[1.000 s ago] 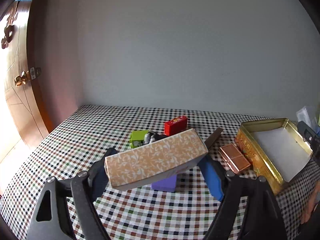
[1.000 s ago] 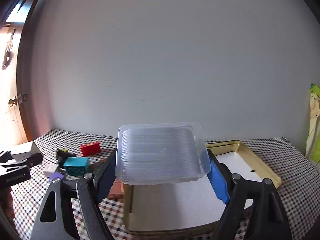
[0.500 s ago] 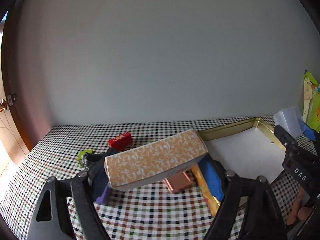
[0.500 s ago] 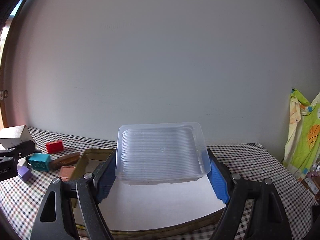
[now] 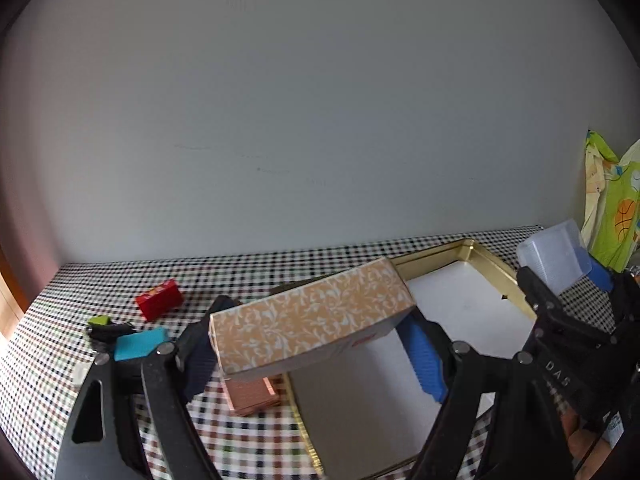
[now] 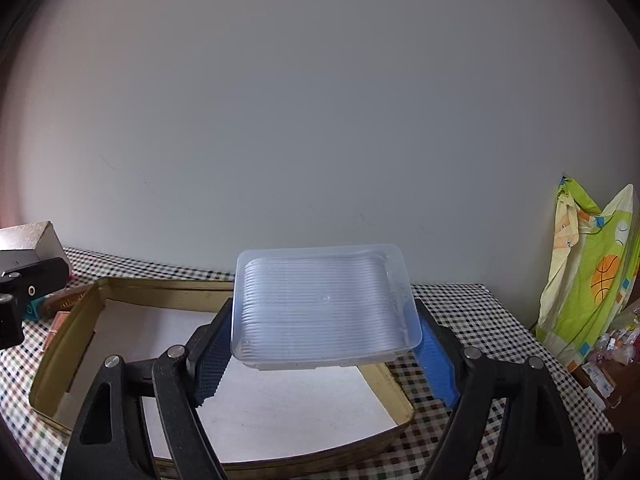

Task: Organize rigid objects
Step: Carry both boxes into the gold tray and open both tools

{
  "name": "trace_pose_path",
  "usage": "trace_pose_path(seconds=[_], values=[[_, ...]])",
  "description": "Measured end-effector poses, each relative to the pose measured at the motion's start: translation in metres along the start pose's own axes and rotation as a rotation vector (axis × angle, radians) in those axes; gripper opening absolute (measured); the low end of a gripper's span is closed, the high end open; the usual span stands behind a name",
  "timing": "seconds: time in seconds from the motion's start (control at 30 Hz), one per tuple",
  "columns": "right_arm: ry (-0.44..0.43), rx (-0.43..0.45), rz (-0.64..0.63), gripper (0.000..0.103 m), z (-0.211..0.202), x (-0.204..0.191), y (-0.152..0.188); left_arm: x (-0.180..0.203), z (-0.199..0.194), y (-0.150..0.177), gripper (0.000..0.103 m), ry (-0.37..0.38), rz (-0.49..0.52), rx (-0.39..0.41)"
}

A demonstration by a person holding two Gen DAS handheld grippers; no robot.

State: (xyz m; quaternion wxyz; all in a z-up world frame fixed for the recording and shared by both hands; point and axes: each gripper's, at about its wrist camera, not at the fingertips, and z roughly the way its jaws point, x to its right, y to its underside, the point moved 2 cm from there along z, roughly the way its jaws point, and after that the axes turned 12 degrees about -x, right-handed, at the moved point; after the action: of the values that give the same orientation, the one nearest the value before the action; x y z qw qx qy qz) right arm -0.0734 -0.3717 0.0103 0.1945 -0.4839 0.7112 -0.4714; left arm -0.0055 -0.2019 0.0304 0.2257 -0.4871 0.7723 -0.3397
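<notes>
My left gripper (image 5: 312, 344) is shut on an orange floral-patterned carton (image 5: 310, 316), held tilted over the near left edge of a gold tin tray (image 5: 486, 258) with a white floor. My right gripper (image 6: 320, 344) is shut on a clear ribbed plastic box (image 6: 324, 306), held level above the same tin tray (image 6: 76, 320). In the left wrist view the right gripper (image 5: 560, 276) and its clear box (image 5: 554, 256) show at the tray's right side. In the right wrist view the left gripper (image 6: 24, 276) with the carton's end (image 6: 30, 236) shows at the far left.
On the checked tablecloth (image 5: 240, 276) left of the tray lie a red block (image 5: 158, 304), a teal block (image 5: 140, 343), a green-and-black piece (image 5: 102, 325) and a copper-coloured flat box (image 5: 250, 394). A green patterned cloth (image 6: 592, 268) hangs at the right. A grey wall stands behind the table.
Both grippers have swung to the right with their loads still held. The tray now lies under the carton's right end, and the small blocks have slid toward the left of both views.
</notes>
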Motion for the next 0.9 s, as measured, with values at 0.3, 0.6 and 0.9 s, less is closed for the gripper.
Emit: trace_pose_path(seconds=[0.3,0.6,0.9], values=[[-0.002,-0.042,0.003,0.083,0.016,0.009,-0.002,0.039,0.032,-0.002,0.082,0.017,0.031,-0.058],[-0.009,-0.110,0.030,0.083,0.029,0.013,0.001,0.059,0.052,0.001,0.082,0.013,0.049,-0.099],[-0.020,-0.164,0.025,0.083,0.040,0.012,0.004,0.062,0.059,0.007,0.082,-0.005,0.071,-0.115]])
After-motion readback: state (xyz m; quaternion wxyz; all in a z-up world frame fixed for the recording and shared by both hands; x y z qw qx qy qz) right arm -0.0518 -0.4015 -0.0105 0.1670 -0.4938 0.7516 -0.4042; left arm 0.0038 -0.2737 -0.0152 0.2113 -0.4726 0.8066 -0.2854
